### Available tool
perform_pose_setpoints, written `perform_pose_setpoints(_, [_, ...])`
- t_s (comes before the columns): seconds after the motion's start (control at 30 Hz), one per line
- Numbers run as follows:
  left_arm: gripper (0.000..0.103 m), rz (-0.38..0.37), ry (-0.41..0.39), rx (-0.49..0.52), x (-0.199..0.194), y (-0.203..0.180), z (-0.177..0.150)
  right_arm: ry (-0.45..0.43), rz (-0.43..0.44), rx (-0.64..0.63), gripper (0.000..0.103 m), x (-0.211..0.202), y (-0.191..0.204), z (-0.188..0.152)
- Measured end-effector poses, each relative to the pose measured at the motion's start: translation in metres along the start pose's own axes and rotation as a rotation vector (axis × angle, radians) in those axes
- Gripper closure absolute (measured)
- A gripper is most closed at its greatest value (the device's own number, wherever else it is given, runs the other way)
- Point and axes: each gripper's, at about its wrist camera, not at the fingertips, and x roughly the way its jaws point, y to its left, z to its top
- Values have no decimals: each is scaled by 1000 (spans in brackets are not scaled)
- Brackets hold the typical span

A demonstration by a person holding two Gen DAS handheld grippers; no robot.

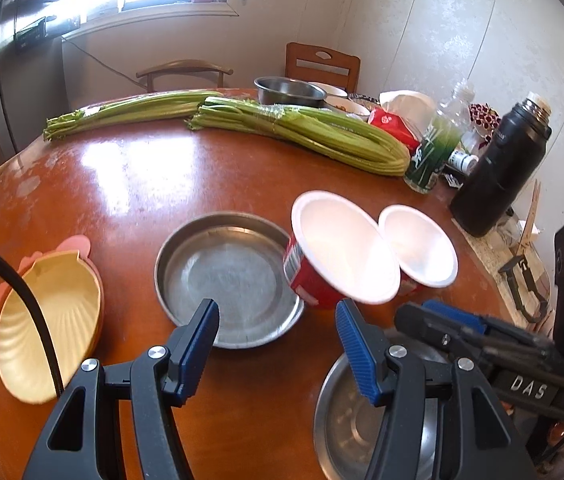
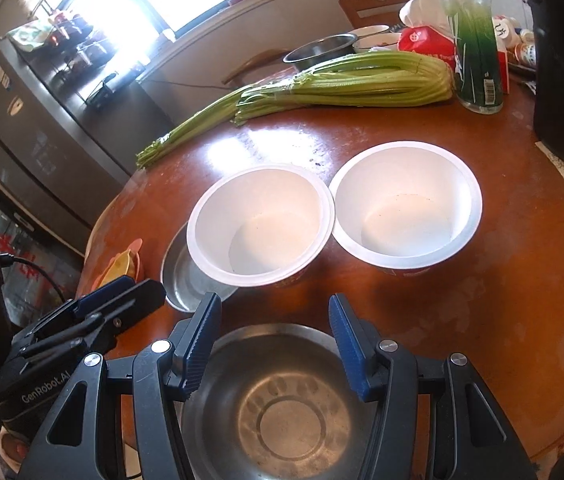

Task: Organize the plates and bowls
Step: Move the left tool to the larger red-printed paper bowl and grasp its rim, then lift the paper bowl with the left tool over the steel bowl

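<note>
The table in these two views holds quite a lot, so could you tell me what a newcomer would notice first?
Probably the two white-lined paper bowls side by side in the middle of the brown table, with a shallow metal plate just left of them. Behind them lie long bundles of celery, and nearest the camera sits a steel bowl below the open right gripper.

Left gripper (image 1: 278, 344): jaws spread wide, nothing between the blue ribbed pads (image 1: 200, 346), hovering, pointed forward and down. Right gripper (image 2: 272, 338): same, jaws wide apart and empty. They sit close side by side, right one level with left.
</note>
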Motion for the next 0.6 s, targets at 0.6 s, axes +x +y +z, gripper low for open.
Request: perform_pose_setpoints(0.6, [42, -68, 85, -20, 66, -3, 53, 1, -25, -7, 45, 25, 8, 15])
